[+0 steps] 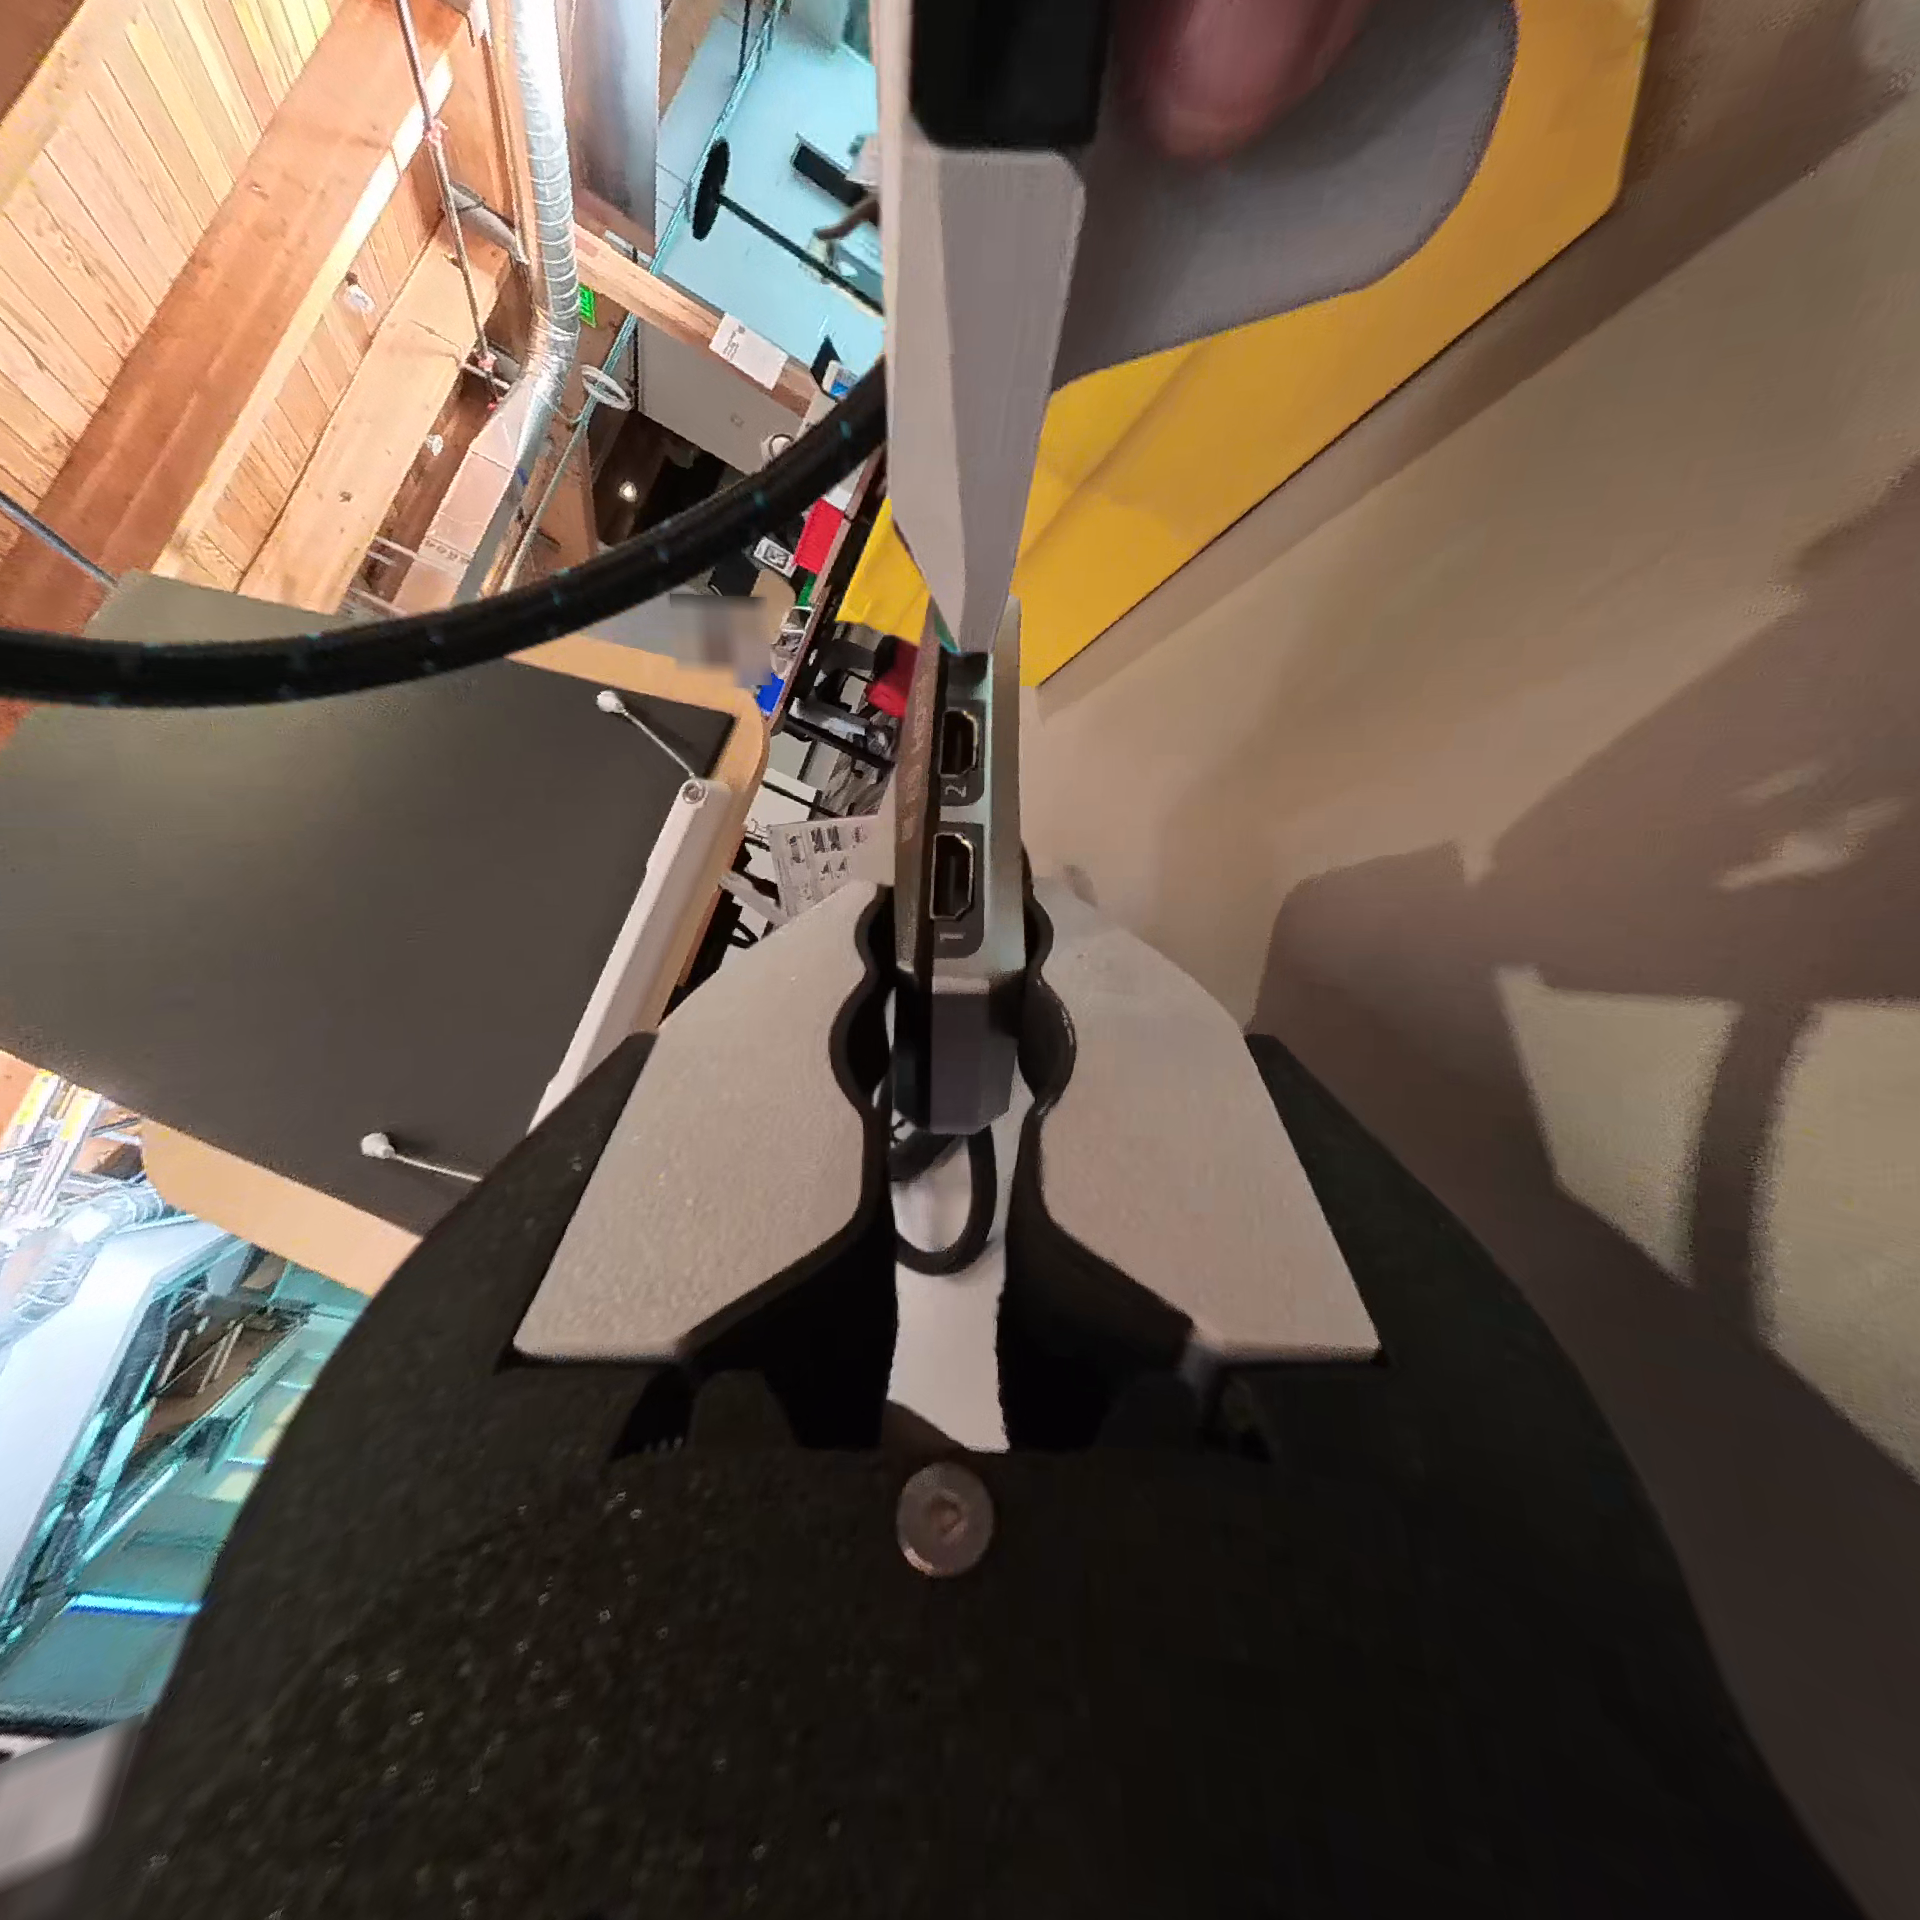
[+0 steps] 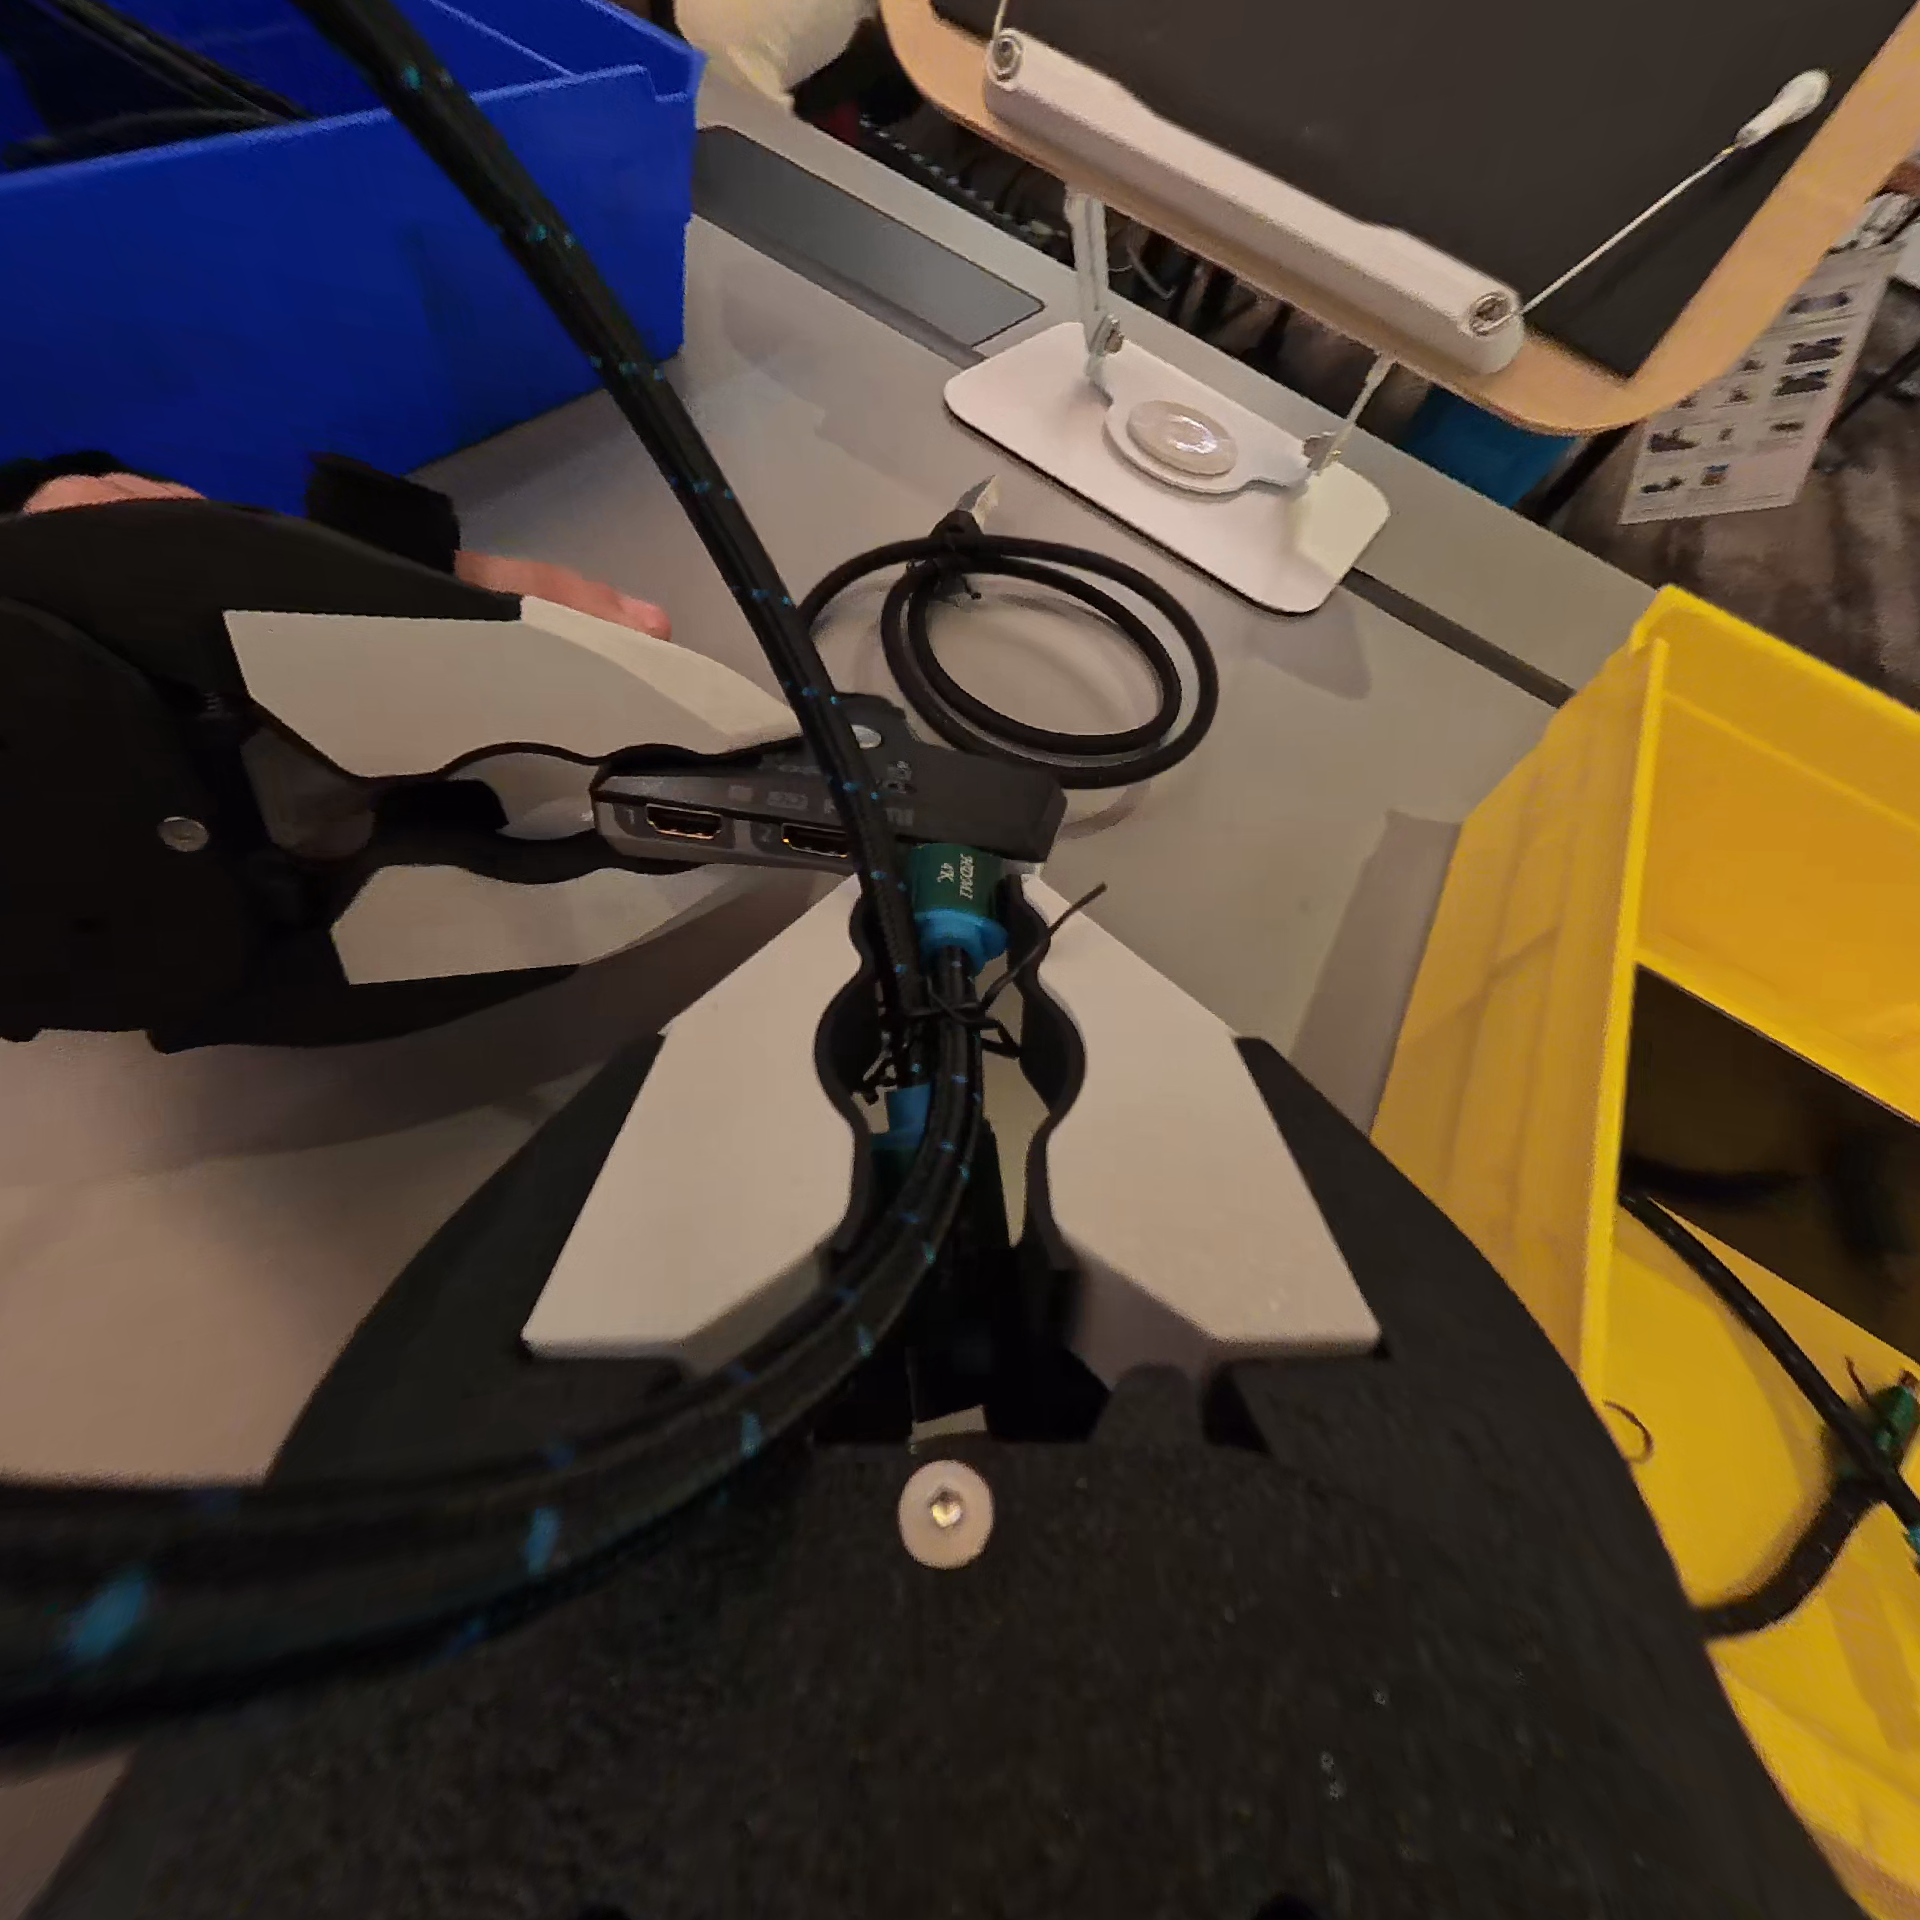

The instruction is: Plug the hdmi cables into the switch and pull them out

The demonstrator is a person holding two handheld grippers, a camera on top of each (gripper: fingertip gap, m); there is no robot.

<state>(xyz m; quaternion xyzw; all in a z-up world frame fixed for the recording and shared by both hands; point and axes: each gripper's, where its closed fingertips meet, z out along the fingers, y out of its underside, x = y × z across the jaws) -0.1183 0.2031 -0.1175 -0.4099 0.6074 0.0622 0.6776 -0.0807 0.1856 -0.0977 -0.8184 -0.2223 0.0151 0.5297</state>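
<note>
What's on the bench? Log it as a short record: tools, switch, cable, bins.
left tongs: shut on switch, gripping one end
right tongs: shut on plug, green and blue
plug: at switch's port face; seating cannot be told
ports: two open
cable: black braided, blue flecks
coil: black lead behind switch
bins: blue far left, yellow right

I see a blue bin (image 2: 260, 281) at the far left of the grey table (image 2: 156, 1247) and a yellow bin (image 2: 1714, 935) at the right. A white stand (image 2: 1174, 468) sits between them, farther back.
</note>
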